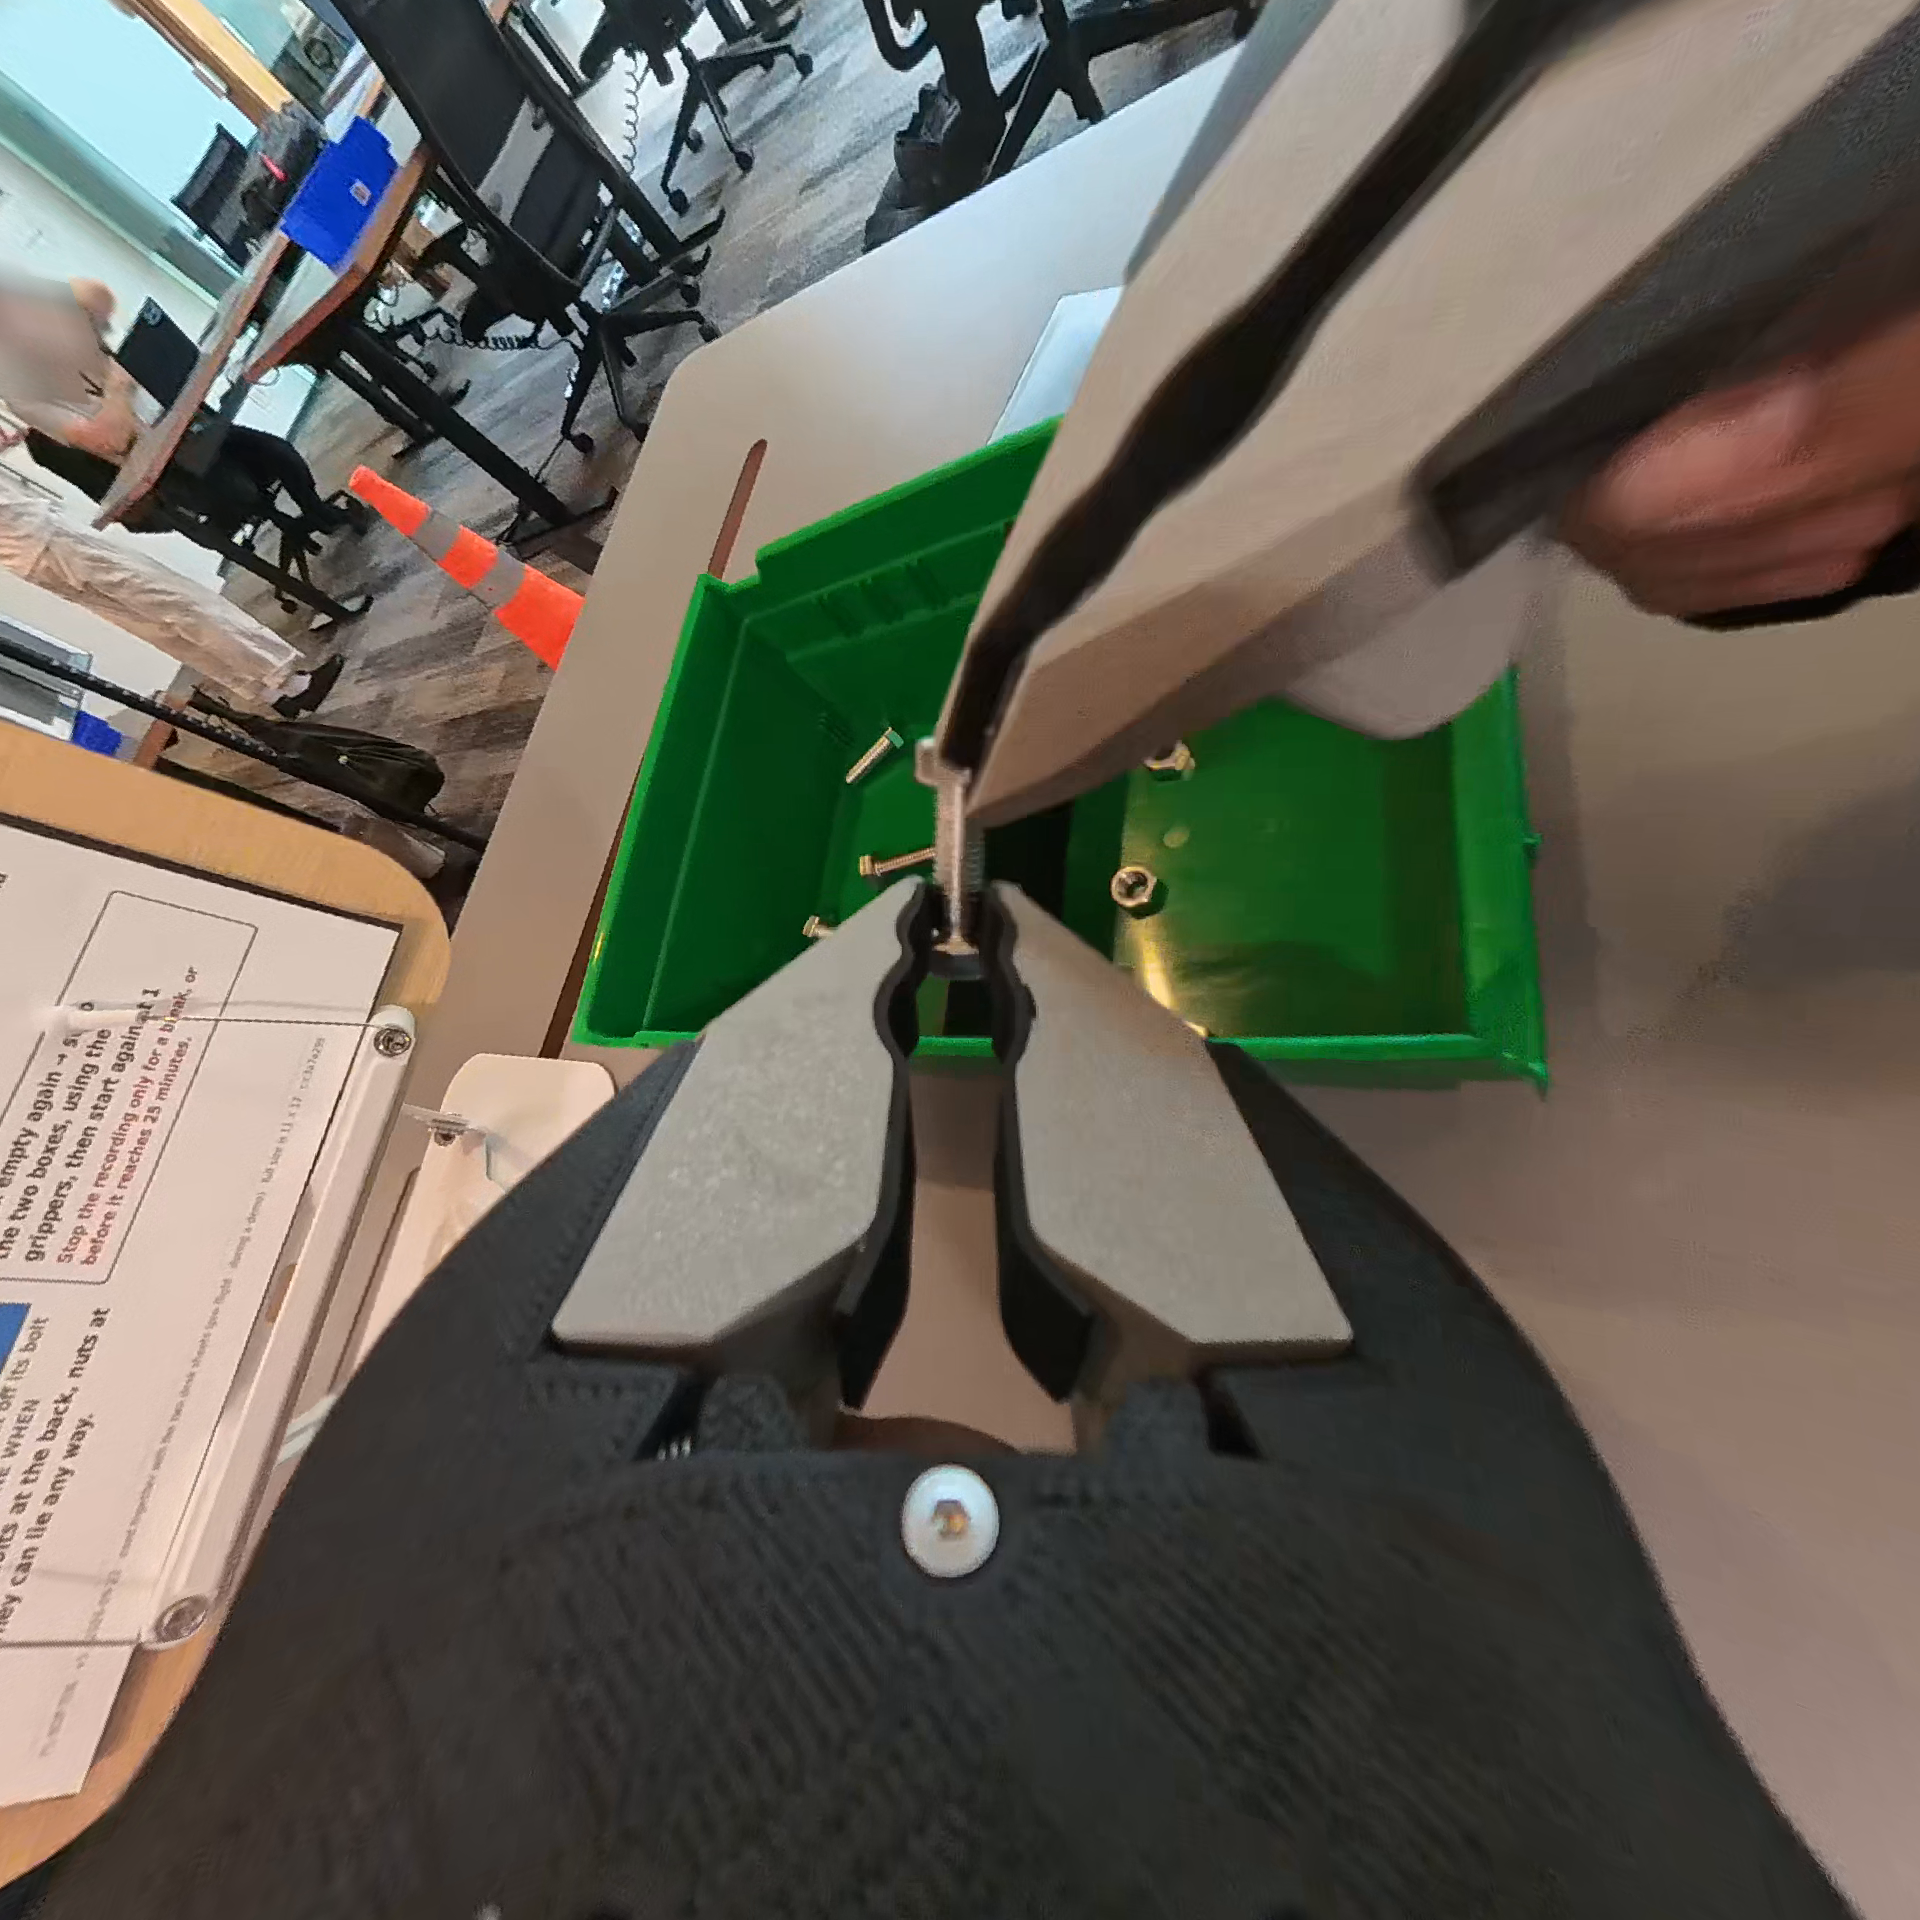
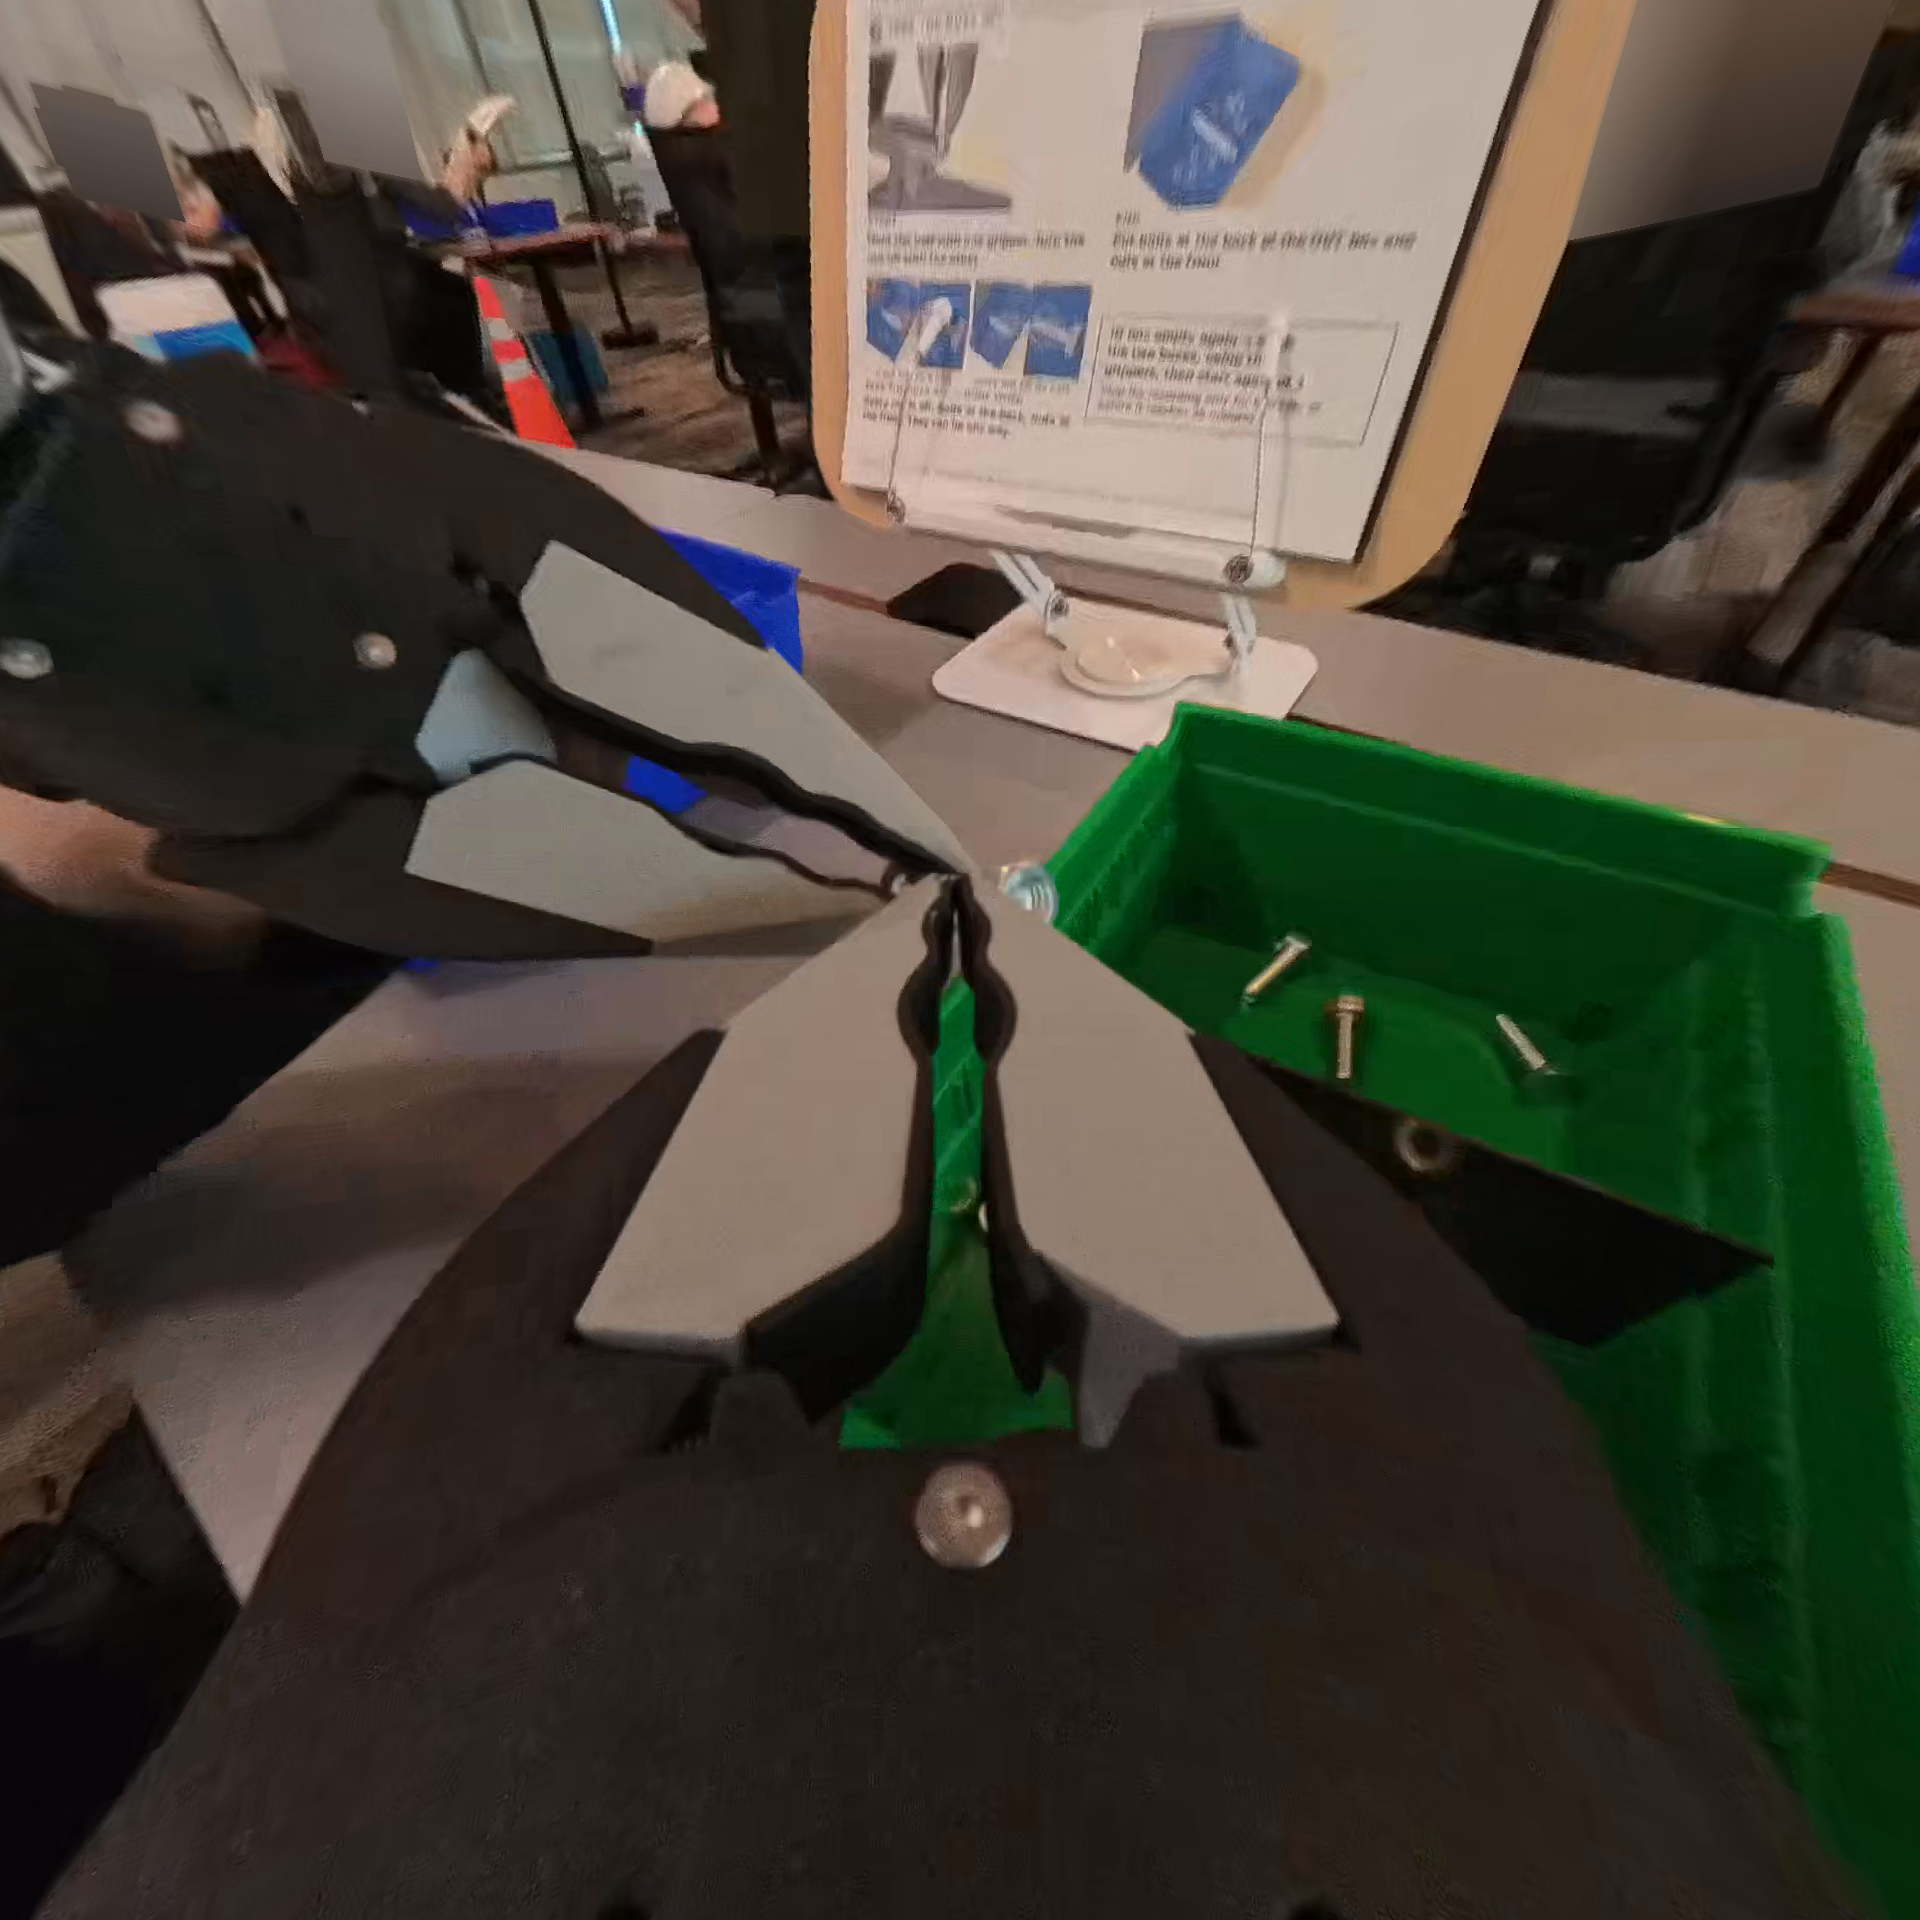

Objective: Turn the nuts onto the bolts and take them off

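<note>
A silver bolt [image 1: 948, 831] hangs upright over the green bin [image 1: 1351, 1051]. My right gripper [image 1: 954, 764] comes in from the upper right and is shut on the bolt just under its head. My left gripper [image 1: 956, 909] is shut on the nut [image 1: 954, 941] at the bolt's lower end. In the right wrist view my right gripper [image 2: 951, 894] is shut, with the bolt head [image 2: 1029, 889] sticking out to its right. The left gripper [image 2: 920, 878] meets it from the left. The nut is hidden there.
The green bin [image 2: 1455, 790] holds loose bolts [image 2: 1276, 966] at one end and loose nuts [image 1: 1135, 888] at the other. An instruction sheet on a wooden stand [image 2: 1143, 260] stands behind it. A blue bin [image 2: 748, 603] sits behind the left gripper. A hand [image 1: 1766, 488] holds the right gripper. Only a small space, under 4 cm, lies between the two pairs of fingers.
</note>
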`<action>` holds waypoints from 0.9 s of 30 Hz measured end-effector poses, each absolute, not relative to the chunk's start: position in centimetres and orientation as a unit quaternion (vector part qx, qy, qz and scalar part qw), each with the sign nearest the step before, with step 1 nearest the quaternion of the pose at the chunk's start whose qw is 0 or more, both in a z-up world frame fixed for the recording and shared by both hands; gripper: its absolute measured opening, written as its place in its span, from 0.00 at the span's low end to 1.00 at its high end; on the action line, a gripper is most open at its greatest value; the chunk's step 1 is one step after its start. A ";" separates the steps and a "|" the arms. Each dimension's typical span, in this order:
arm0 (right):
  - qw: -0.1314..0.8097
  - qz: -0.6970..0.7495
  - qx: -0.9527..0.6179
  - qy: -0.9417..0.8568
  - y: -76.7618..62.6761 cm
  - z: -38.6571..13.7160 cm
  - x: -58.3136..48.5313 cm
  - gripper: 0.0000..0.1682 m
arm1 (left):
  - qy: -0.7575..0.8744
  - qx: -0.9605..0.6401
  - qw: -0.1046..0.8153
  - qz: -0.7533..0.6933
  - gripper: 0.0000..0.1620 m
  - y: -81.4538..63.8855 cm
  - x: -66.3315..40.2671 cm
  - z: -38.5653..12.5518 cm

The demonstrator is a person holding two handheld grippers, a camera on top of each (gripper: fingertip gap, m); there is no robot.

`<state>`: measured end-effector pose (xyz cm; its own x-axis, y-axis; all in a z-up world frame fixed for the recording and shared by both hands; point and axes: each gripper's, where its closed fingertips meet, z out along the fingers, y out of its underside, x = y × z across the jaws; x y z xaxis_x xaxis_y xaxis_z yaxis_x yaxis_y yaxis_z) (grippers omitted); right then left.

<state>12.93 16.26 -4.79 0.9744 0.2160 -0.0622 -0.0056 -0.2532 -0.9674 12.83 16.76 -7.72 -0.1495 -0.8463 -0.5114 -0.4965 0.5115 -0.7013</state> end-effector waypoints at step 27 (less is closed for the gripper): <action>0.477 0.071 -0.875 0.030 16.3 -12.3 19.3 0.28 | 0.740 -0.452 0.468 -0.169 0.04 17.0 12.7 -7.9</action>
<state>19.27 16.26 -12.26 0.9880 0.0154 -0.1534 -0.1206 -0.5424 -0.8314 12.74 16.96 -7.89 -0.1529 -0.8273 -0.5406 -0.5102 0.5345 -0.6738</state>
